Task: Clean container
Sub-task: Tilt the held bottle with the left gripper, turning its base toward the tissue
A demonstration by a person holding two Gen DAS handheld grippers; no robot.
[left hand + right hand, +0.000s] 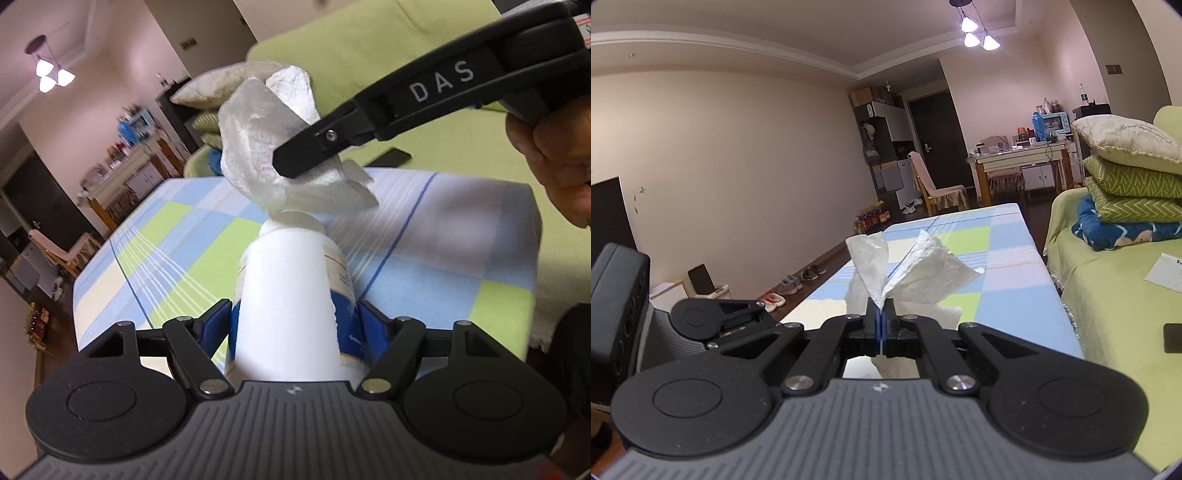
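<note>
The left claw (291, 325) grips a white container (291, 306) by its lower body — the blue pads (364, 328) press against both sides, and the bottle points away from the camera with its cap (295, 221) at the far end, tilted over the bench (166, 236). A label with small print and a blue band wraps round the container's right side.

The right claw (881, 314) is closed tight on a crumpled white paper towel (923, 266), its pads meeting with only the sheet pinched between them; two loose wings of the towel fan up and out past the fingertips. In the left wrist view this claw comes in from the upper right, held by a hand (554, 162), and its black tip sits against the wad of towel, which hangs directly over the cap and appears to touch it.

The bench is covered with a checked cloth of blue, green and white squares. Just beside it stands a green-covered sofa (1108, 295) bearing stacked cushions (1134, 177) and a dark phone (391, 157). Well beyond are a cluttered table with chairs, a dark door, shoes along the wall and a lit ceiling lamp (979, 31).
</note>
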